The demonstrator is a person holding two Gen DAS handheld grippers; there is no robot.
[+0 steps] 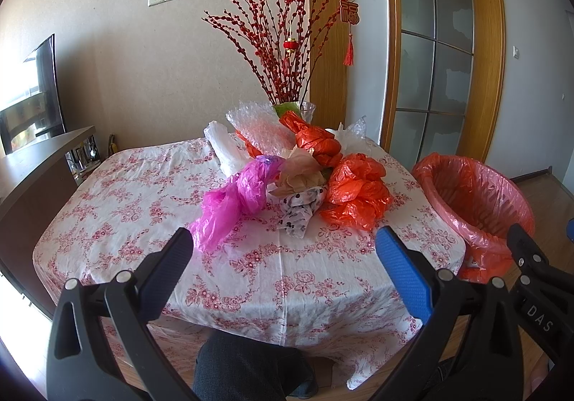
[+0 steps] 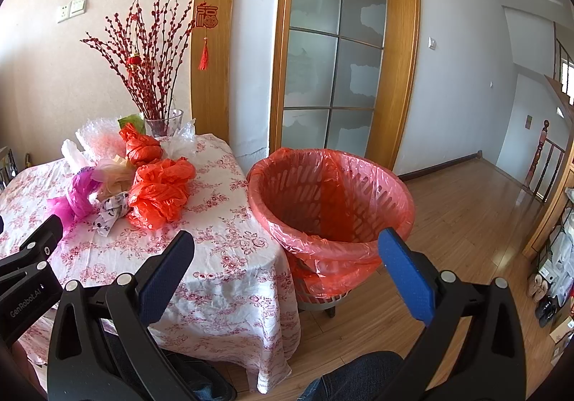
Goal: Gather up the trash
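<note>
Both tongs we hold are spread wide with nothing between their fingers: our left gripper (image 1: pixel 283 246) hangs over the near part of the table, and our right gripper (image 2: pixel 287 250) hangs beside it, over the table's corner and the bin.

Ahead of the left gripper, well apart from its fingertips, lies the heap of trash on the floral tablecloth (image 1: pixel 150 207). Nearest the left finger is a crumpled magenta plastic bag (image 1: pixel 229 200). Just to its right we see a wad of patterned paper (image 1: pixel 299 210) with a beige bag (image 1: pixel 301 173) bunched behind it. Touching those on the right is a big orange bag (image 1: pixel 358 191), and a second, knotted orange bag (image 1: pixel 315 140) sits further back. Behind them lie bubble wrap (image 1: pixel 254 124) and a white plastic bag (image 1: pixel 222 142).

Directly ahead of the right gripper, just beside the table's edge, stands the waste basket (image 2: pixel 330 207), upright on the wooden floor (image 2: pixel 466 221) and lined with a red bag; we see nothing inside it.

Beyond the heap stands a glass vase (image 2: pixel 163 122) of red berry branches (image 1: pixel 276 42). Farther off is a wood-framed glass door (image 2: pixel 337 52). Our dark trouser leg (image 1: pixel 251 365) shows below the table edge.
</note>
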